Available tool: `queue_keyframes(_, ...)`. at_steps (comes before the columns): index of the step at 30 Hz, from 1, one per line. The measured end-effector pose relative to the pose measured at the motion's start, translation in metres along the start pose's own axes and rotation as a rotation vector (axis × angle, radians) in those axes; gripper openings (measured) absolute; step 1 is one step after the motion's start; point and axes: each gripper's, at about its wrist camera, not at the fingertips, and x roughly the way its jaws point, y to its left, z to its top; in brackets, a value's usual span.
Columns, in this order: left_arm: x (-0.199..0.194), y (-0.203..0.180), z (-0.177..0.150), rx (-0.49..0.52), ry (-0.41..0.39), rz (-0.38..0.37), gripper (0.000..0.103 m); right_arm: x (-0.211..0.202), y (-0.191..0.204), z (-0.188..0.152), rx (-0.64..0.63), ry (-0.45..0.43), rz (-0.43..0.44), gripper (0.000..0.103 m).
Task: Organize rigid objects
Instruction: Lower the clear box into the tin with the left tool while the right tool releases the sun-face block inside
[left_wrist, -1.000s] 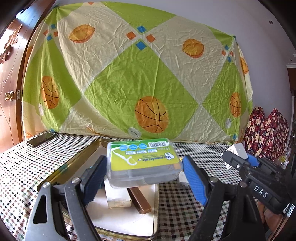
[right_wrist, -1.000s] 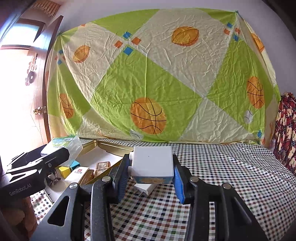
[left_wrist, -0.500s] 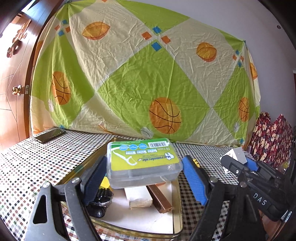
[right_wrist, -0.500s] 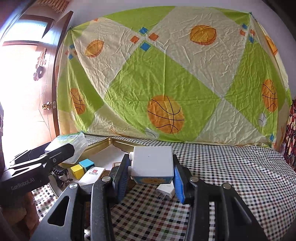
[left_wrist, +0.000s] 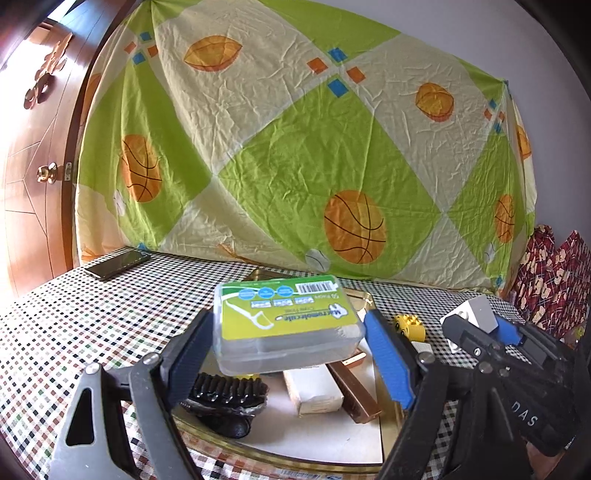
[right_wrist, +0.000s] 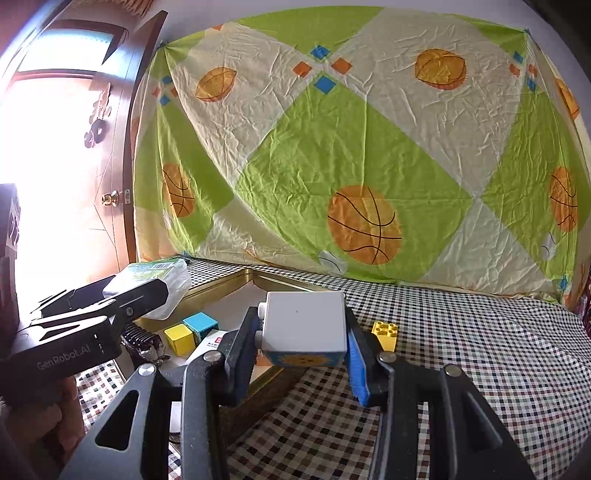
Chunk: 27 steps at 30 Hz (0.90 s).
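Observation:
My left gripper (left_wrist: 288, 336) is shut on a clear floss-pick box with a green label (left_wrist: 286, 323) and holds it above the gold tray (left_wrist: 295, 448). The tray holds a black brush (left_wrist: 225, 393), a white box (left_wrist: 314, 386) and a brown bar (left_wrist: 354, 391). My right gripper (right_wrist: 304, 339) is shut on a white cube with a blue underside (right_wrist: 304, 326), held above the tray's right rim (right_wrist: 258, 380). The left gripper and its box (right_wrist: 155, 280) show at the left of the right wrist view. The right gripper (left_wrist: 476, 325) shows at the right of the left wrist view.
Yellow (right_wrist: 179, 338) and blue (right_wrist: 201, 323) cubes and a white carton (right_wrist: 210, 345) lie in the tray. A yellow toy brick (right_wrist: 386, 332) sits on the checked tablecloth right of the tray. A phone (left_wrist: 116, 264) lies far left. A hanging sheet backs the table.
Both grippers have drawn back and risen with their loads. More of the tray shows now, including the black brush and the coloured cubes.

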Motion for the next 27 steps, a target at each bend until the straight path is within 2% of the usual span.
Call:
queue_keyframes(9, 0.009, 0.014, 0.002, -0.005, 0.041, 0.013, 0.083, 0.014, 0.016, 0.003, -0.023, 0.025, 0.041, 0.045)
queue_keyframes(14, 0.024, 0.02, 0.005, 0.01, 0.099, 0.021, 0.083, 0.027, 0.023, 0.008, -0.033, 0.056, 0.078, 0.045)
queue_keyframes(22, 0.052, 0.027, 0.009, 0.062, 0.194, 0.039, 0.083, 0.066, 0.027, 0.016, -0.017, 0.158, 0.123, 0.045)
queue_keyframes(27, 0.069, 0.034, 0.012, 0.083, 0.24, 0.056, 0.083, 0.093, 0.029, 0.017, -0.019, 0.208, 0.117, 0.045)
